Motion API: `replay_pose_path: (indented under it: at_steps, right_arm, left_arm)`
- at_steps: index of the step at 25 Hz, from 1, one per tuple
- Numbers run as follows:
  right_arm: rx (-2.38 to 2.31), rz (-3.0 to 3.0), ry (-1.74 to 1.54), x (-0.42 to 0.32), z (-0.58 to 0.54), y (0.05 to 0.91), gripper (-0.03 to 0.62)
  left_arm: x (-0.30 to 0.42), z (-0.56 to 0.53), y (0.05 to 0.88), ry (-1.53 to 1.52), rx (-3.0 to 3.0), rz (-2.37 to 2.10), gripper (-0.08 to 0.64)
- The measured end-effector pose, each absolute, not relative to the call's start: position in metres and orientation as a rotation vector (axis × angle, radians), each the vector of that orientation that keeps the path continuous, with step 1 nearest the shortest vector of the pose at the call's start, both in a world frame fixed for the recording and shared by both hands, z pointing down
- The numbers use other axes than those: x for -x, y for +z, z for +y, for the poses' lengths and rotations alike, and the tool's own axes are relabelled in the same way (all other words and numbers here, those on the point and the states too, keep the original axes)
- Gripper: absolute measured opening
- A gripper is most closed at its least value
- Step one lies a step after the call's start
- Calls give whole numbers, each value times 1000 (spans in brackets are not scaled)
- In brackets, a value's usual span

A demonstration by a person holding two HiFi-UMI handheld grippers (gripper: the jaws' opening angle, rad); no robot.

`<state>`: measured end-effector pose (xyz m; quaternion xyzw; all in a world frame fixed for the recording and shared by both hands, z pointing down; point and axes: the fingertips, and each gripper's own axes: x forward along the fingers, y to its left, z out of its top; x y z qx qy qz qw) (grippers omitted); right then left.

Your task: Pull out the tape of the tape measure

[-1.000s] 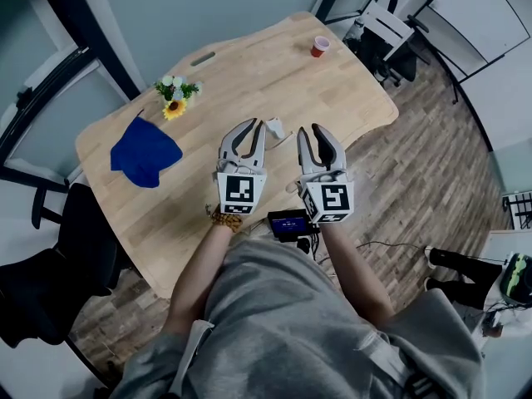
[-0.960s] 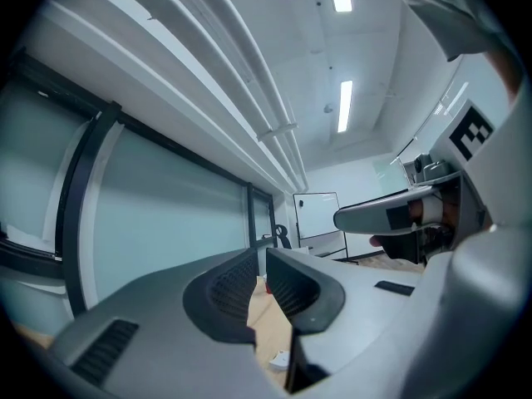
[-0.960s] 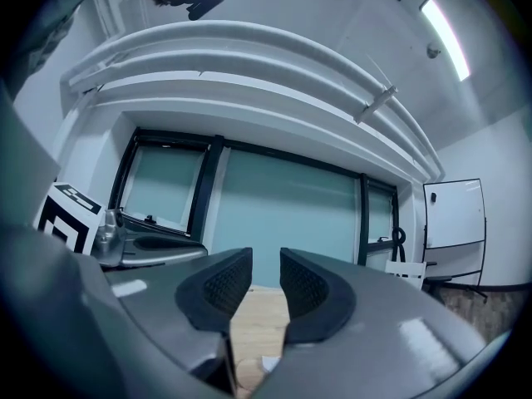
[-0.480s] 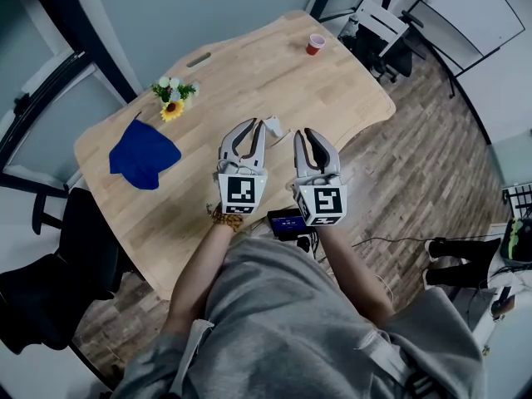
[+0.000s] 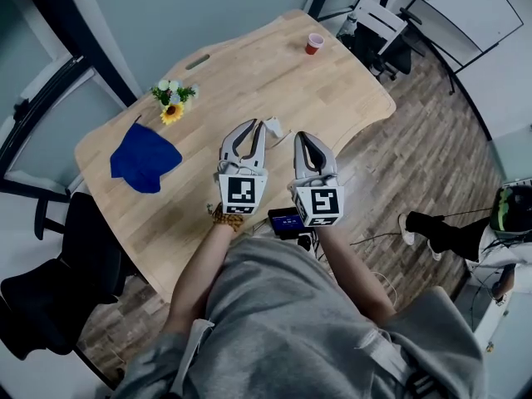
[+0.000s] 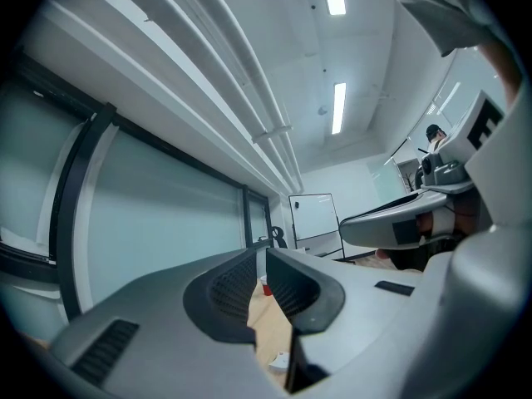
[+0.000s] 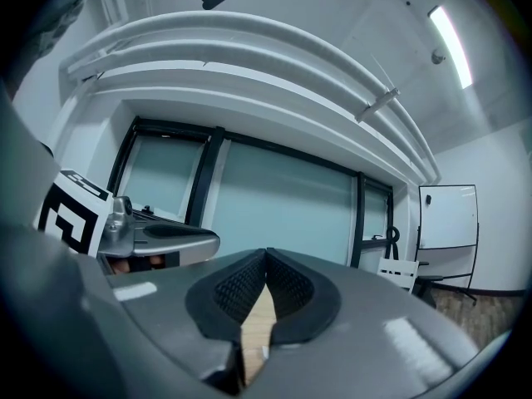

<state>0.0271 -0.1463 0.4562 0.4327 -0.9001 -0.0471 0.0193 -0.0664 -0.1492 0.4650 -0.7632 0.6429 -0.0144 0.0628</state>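
A small white tape measure [image 5: 275, 128] lies on the wooden table [image 5: 249, 65], just beyond the tips of both grippers. It also shows low between the left jaws as a white tape measure [image 6: 280, 360]. My left gripper [image 5: 252, 125] is held above the table's near edge, its jaws a narrow slit apart with nothing in them. Beside it on the right, my right gripper [image 5: 301, 137] has its pads pressed together, empty. Neither gripper touches the tape measure. In the gripper views, the left gripper [image 6: 261, 256] shows a thin gap and the right gripper [image 7: 266, 252] shows none.
A blue cloth [image 5: 143, 158] and a small bunch of flowers [image 5: 173, 100] lie at the table's left. A red cup [image 5: 314, 43] stands at the far right corner. A dark device with a lit screen [image 5: 288, 221] sits below the grippers. Chairs stand around; a person [image 5: 465, 231] is on the floor at right.
The right gripper's jaws have gone from apart to closed, and it has drifted slightly left. The left gripper has stayed put. A person has come into view at the right.
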Motion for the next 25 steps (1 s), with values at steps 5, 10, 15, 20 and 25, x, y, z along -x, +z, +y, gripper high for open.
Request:
replay_pose_path:
  at_steps: [5,10,15,20,25]
  right_arm:
    - [-1339,-2770,-128,-30,-150,462,11]
    - [-1323,-2769,-107,-26,-154,466,11]
    - [-1306,-2768,-96,-24,-156,472,11]
    - [-1296,-2761,-85,-23,-157,476,11]
    - [-1280,-2750,-77,-22,-159,480,9]
  left_arm:
    - [64,-150,467,-44,2316,1938,40]
    - [65,-152,471,-48,2320,1944,40]
    - [67,-154,475,-57,2327,1952,40]
    - [67,-156,479,-67,2333,1951,40]
    - [66,-157,483,-79,2343,1953,40]
